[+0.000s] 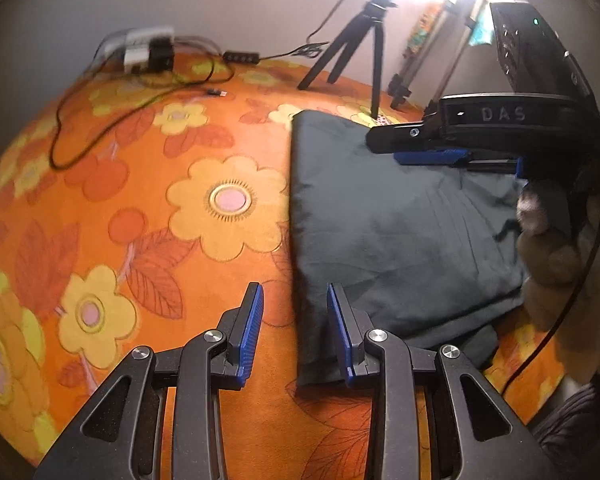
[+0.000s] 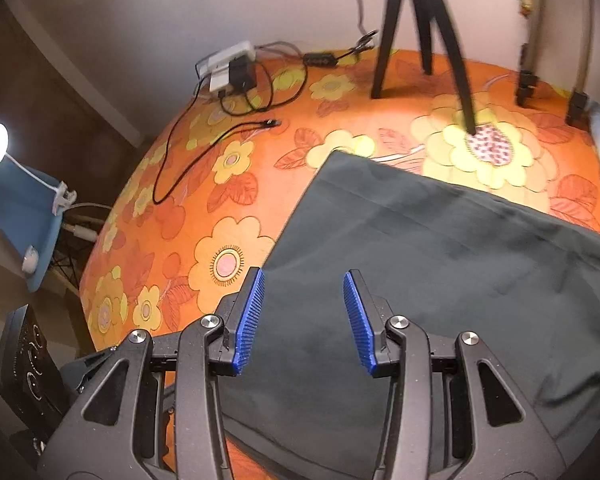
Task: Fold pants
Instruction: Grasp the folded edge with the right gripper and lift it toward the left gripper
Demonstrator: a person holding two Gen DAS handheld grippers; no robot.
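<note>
The folded pants (image 1: 400,232) lie on the orange flowered bench (image 1: 140,200); their 3 o'clock edge is hidden behind a blurred hand (image 1: 548,248). The left claw (image 1: 296,300) is narrowly parted and empty over the pants' left edge. The right claw (image 2: 304,292) is parted wider, empty, above the cloth.

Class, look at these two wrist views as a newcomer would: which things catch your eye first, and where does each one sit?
The orange flowered cloth covering the surface grabs the eye first. On it lie the dark folded pants, filling the right side. A black tripod stands at the far edge by the wall, with a tangle of cables to its left.
</note>
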